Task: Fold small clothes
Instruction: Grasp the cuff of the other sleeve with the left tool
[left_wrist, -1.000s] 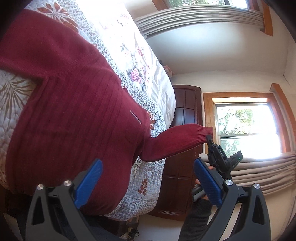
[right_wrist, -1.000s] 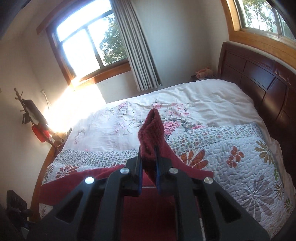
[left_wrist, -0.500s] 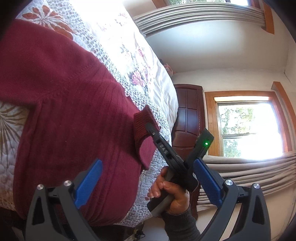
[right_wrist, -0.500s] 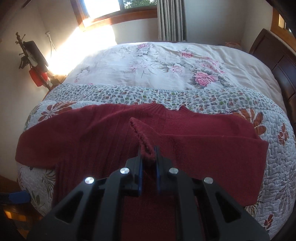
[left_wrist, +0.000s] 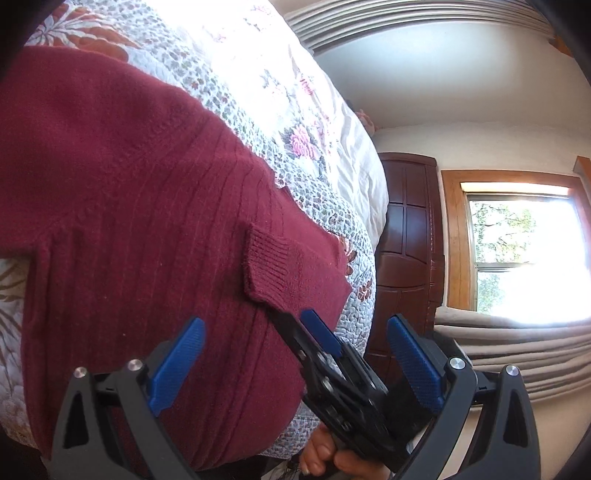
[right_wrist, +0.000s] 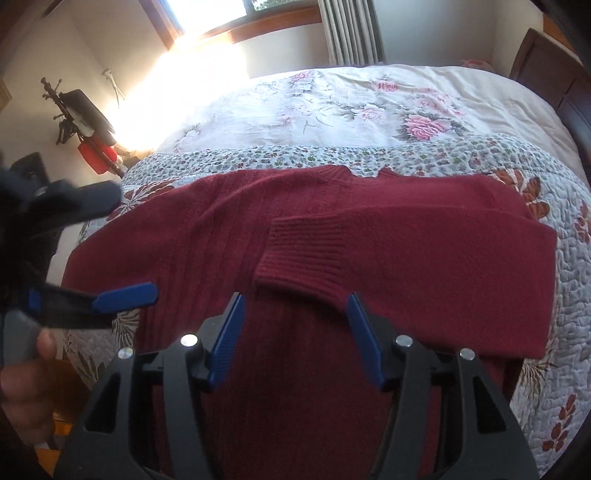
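Observation:
A maroon knit sweater (right_wrist: 221, 229) lies flat on the quilted bed, neck toward the pillows. One sleeve is folded across its body, and the ribbed cuff (right_wrist: 303, 254) rests near the middle. My right gripper (right_wrist: 295, 299) is open just short of that cuff, holding nothing. In the left wrist view the same cuff (left_wrist: 266, 266) lies on the sweater (left_wrist: 129, 184), with the right gripper (left_wrist: 290, 314) open beside it. My left gripper (left_wrist: 295, 328) is open and empty above the sweater's hem side. It also shows, blurred, at the left of the right wrist view (right_wrist: 133, 243).
The floral quilt (right_wrist: 369, 103) covers the bed beyond the sweater. A dark wooden headboard (right_wrist: 546, 62) stands at the far right. A stand with a red item (right_wrist: 92, 147) is by the sunlit wall. A dark wooden door (left_wrist: 406, 240) and curtained window (left_wrist: 524, 251) lie past the bed edge.
The right gripper carried the sleeve from beyond the bed edge over the sweater's body, laid it down and opened, letting go of the cuff. The left gripper stayed open.

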